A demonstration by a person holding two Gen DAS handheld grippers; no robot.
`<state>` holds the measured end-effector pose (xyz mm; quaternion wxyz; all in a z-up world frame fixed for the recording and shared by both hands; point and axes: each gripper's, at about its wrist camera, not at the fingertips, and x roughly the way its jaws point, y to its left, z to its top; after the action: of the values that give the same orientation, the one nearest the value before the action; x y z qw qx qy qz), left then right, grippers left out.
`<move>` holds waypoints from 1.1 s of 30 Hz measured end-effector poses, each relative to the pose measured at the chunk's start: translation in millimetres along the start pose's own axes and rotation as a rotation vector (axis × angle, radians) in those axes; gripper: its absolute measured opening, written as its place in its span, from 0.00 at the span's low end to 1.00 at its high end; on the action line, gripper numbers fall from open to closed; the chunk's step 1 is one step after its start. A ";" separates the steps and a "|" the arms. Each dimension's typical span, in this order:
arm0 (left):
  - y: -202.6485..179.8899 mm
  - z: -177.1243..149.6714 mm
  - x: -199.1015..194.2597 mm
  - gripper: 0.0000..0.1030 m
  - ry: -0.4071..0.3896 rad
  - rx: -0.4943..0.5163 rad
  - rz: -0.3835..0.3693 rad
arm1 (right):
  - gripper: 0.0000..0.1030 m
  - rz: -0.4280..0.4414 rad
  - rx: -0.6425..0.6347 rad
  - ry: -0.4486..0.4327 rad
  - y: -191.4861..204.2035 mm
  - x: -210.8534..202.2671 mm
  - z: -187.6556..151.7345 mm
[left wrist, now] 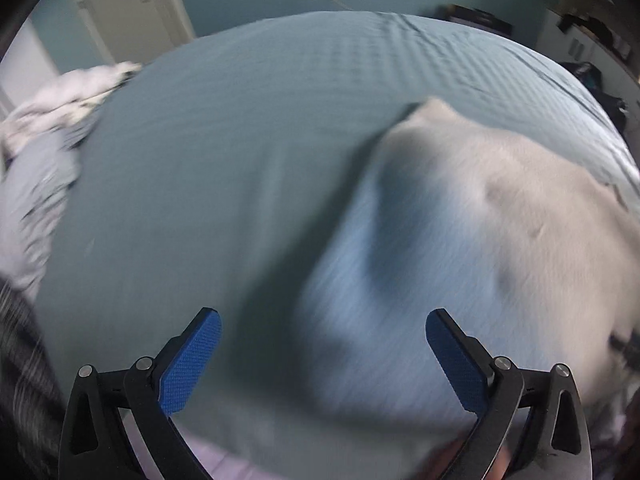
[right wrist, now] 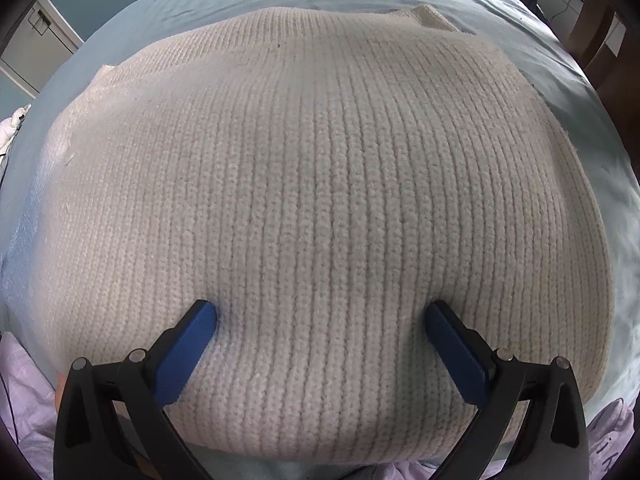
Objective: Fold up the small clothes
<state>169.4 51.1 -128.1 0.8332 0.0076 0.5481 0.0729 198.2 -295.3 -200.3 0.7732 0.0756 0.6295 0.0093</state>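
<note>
Lying flat: a cream ribbed knit garment is spread on the blue-grey bed, its ribs running from the near edge toward the far edge.
Garment edges: the far hem shows one small raised corner toward the far right; bare sheet borders it on the left, far and right sides.
Right claw: spread wide, gripping nothing; both blue fingertips press into the knit close to the bed's near edge.
Left claw: also spread wide and empty, held over bare sheet near the near edge; the view is motion-blurred.
Left view of the garment: it sits to the right, its left border rising in a fold over the sheet.
Open room: a broad strip of bare sheet lies between the garment's left border and the bed's left edge.
Left edge: a heap of pale clothes is piled there, well apart from the garment.
Near edge: lilac fabric shows just below the bed.
</note>
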 end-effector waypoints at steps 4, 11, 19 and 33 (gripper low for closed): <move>13.7 -45.4 0.3 1.00 -0.037 -0.026 0.040 | 0.99 0.012 -0.002 -0.018 -1.9 -3.0 -5.2; 21.6 -36.3 23.1 1.00 0.055 -0.149 -0.165 | 0.99 0.126 0.132 -0.117 -33.3 -38.9 -17.9; 23.8 -24.9 32.5 1.00 0.035 -0.197 -0.188 | 0.99 0.156 0.483 -0.296 -129.9 -129.7 -80.6; 20.7 -32.1 17.6 1.00 0.040 -0.176 -0.171 | 0.99 0.468 0.890 0.048 -174.9 -33.0 -115.9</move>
<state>144.5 71.7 -155.0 0.8227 -0.1136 0.5549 0.0494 64.2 -459.6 -213.4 0.6286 0.5370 0.5561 -0.0851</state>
